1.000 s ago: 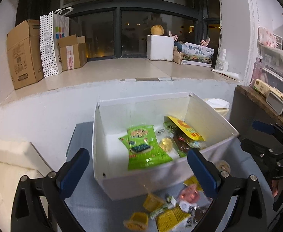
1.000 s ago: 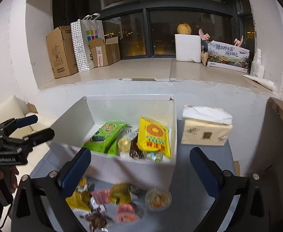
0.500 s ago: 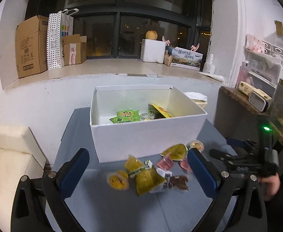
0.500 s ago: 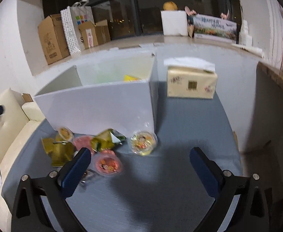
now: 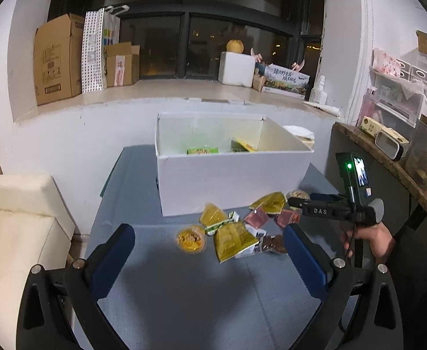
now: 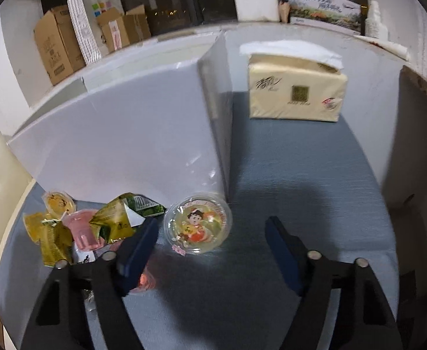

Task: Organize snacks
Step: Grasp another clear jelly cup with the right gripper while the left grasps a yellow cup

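Observation:
A white open box (image 5: pixel 231 175) stands on the blue-grey table (image 5: pixel 184 297) with green and yellow snack packs inside. Loose snacks lie in front of it: a yellow jelly cup (image 5: pixel 190 239), yellow packets (image 5: pixel 233 240), pink cups (image 5: pixel 255 218) and a brown bar. My left gripper (image 5: pixel 210 258) is open and empty, held back from the pile. My right gripper (image 6: pixel 212 242) is open and low over the table, with a clear jelly cup (image 6: pixel 198 222) with a cartoon lid just ahead between its fingers. It also shows in the left wrist view (image 5: pixel 309 204).
A yellow tissue pack (image 6: pixel 296 90) sits right of the box. A cream sofa (image 5: pixel 15 227) is left of the table. A wooden shelf (image 5: pixel 388 163) with clutter runs along the right. Cardboard boxes (image 5: pixel 58 58) and a bag stand on the window ledge.
Both grippers pulled back from above the box and dropped lower. The right gripper moved down and in close to the cartoon-lid jelly cup at the box's corner.

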A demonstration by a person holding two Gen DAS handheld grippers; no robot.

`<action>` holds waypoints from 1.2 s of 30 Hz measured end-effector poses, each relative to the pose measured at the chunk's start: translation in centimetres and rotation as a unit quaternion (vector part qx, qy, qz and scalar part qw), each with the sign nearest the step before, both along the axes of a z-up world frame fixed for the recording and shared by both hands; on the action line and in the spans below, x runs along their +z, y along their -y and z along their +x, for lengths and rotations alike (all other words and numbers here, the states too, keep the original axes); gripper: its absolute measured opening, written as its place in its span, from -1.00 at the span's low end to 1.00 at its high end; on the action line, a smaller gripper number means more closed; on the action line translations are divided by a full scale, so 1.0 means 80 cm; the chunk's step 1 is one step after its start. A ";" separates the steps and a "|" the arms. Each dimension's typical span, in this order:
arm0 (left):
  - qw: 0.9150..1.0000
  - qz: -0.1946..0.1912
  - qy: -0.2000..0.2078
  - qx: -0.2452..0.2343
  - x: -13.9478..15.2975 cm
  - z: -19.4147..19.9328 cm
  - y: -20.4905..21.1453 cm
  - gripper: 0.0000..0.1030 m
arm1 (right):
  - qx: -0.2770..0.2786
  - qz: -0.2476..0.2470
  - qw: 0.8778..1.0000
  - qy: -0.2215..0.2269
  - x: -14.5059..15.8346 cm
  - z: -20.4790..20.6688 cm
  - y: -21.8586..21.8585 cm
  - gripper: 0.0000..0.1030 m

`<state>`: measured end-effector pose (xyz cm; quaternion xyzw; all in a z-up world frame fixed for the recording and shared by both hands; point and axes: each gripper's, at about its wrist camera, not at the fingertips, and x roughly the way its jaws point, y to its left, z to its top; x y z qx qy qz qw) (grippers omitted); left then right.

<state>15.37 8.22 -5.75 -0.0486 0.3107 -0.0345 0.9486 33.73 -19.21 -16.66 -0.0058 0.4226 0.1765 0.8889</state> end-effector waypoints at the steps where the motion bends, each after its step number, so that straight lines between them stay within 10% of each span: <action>1: 1.000 -0.001 -0.004 0.000 -0.003 0.001 -0.001 1.00 | 0.003 0.000 1.000 -0.003 -0.002 0.002 -0.003 0.30; 3: 1.000 -0.004 -0.008 0.001 -0.008 0.002 -0.002 1.00 | 0.008 0.001 1.000 -0.005 -0.005 0.005 -0.006 -0.04; 36: 0.994 0.043 -0.094 -0.022 -0.134 0.135 -0.020 0.95 | 0.034 0.054 0.996 0.062 0.079 -0.146 0.037 -0.06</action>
